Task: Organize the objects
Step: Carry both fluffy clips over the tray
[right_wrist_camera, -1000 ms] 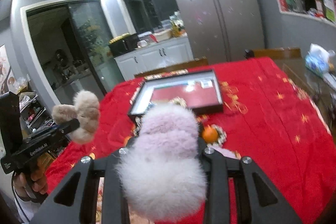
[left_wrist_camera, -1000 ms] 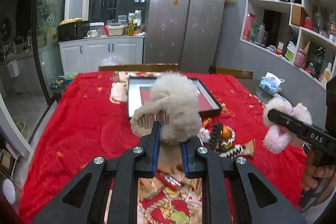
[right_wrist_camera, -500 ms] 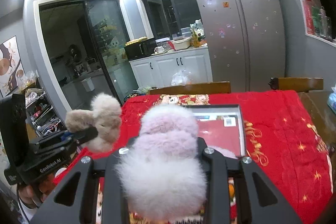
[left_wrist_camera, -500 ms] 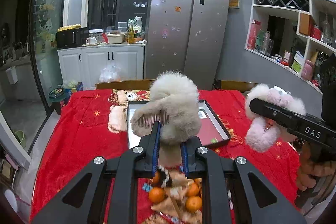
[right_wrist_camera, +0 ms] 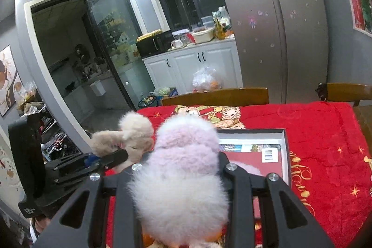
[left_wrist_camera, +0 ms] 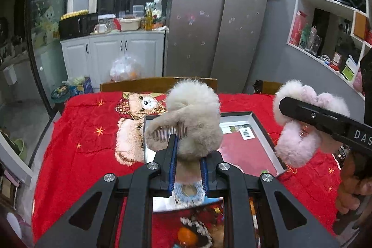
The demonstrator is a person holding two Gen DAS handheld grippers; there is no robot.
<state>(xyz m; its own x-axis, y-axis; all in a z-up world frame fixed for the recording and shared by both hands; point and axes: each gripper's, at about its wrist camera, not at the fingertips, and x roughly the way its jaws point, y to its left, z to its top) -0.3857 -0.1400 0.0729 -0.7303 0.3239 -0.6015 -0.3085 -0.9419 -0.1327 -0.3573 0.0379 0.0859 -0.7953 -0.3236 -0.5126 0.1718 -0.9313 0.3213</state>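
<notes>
Left tool (left_wrist_camera: 187, 156) clenched on beige fluffy hair claw (left_wrist_camera: 193, 117), above shallow tray's (left_wrist_camera: 267, 131) left rim. Right tool (right_wrist_camera: 179, 169) clamped on pink fluffy hair claw (right_wrist_camera: 183, 169), above same tray. Best lowered level onto tray's red floor, released apart. Fur hides right pads; tray's near edge cut off.

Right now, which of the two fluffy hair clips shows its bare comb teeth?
The beige fluffy hair clip clamped in the left gripper: its teeth show among the fur. The pink-and-white fluffy hair clip in the right gripper shows only fur.
</notes>
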